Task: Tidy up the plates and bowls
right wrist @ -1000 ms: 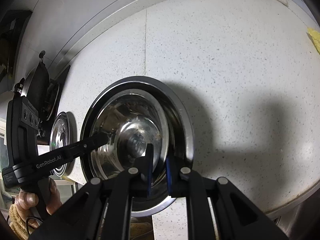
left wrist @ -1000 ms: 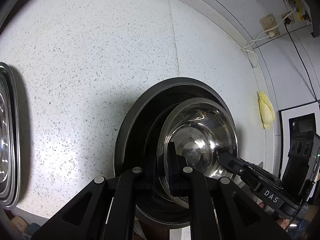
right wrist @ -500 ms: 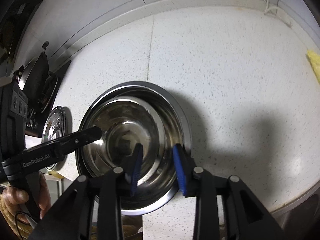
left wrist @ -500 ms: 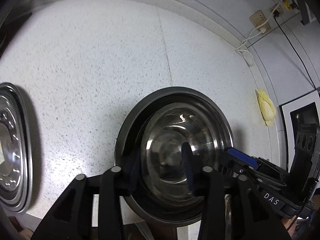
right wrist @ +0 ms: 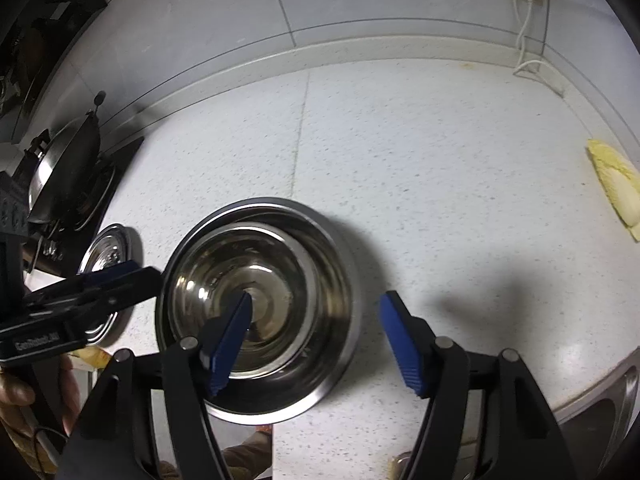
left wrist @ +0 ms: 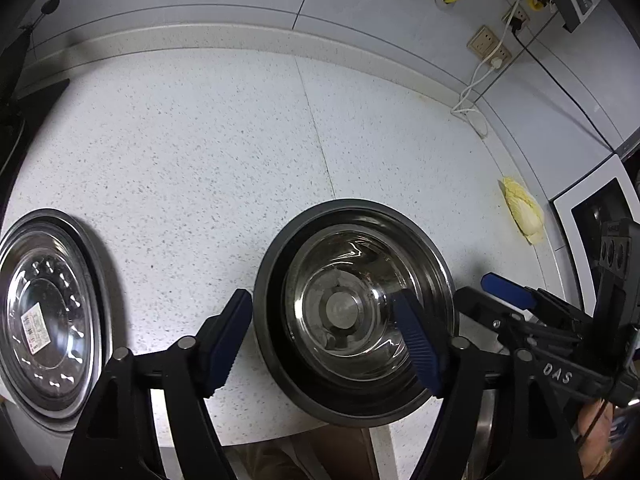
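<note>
Two grippers are being held wide apart w/ nothing gripped: left gripper (left wrist: 324,336) and right gripper (right wrist: 316,332), both hovering at the near counter edge. Betw. them a small steel bowl (left wrist: 352,308) is being cradled inside a larger bowl (left wrist: 272,264) on the speckled counter (left wrist: 240,140). Farther left, a steel plate (left wrist: 44,312) is being lit; a yellow cabbage leaf (left wrist: 522,210) is lying near the back wall.
</note>
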A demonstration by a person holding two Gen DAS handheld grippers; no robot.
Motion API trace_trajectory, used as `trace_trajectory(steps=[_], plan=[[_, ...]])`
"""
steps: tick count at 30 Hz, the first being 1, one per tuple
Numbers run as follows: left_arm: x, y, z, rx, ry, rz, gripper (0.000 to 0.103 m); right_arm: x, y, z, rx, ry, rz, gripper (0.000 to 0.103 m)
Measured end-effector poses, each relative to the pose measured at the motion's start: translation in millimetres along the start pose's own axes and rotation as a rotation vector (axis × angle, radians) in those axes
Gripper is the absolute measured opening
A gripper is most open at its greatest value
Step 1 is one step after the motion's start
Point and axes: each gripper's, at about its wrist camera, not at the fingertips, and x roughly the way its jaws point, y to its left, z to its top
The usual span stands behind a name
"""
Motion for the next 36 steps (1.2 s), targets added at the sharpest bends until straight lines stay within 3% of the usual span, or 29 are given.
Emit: trace_trajectory(steps=[9,26,36], plan=[[-9,23,-5,-0.029,-0.004,0.001,0.074,-9,-8,-7,0.011,-0.033,-0.065,0.067],[-7,33,-16,-0.017,-0.012,0.059,0.074,-7,-16,-20,0.056,-0.015,-0.048,0.067],[3,42,-17,-0.048,0.016,0.054,0.074,4,-20,-21,0.081,0.030,-0.032,0.067]])
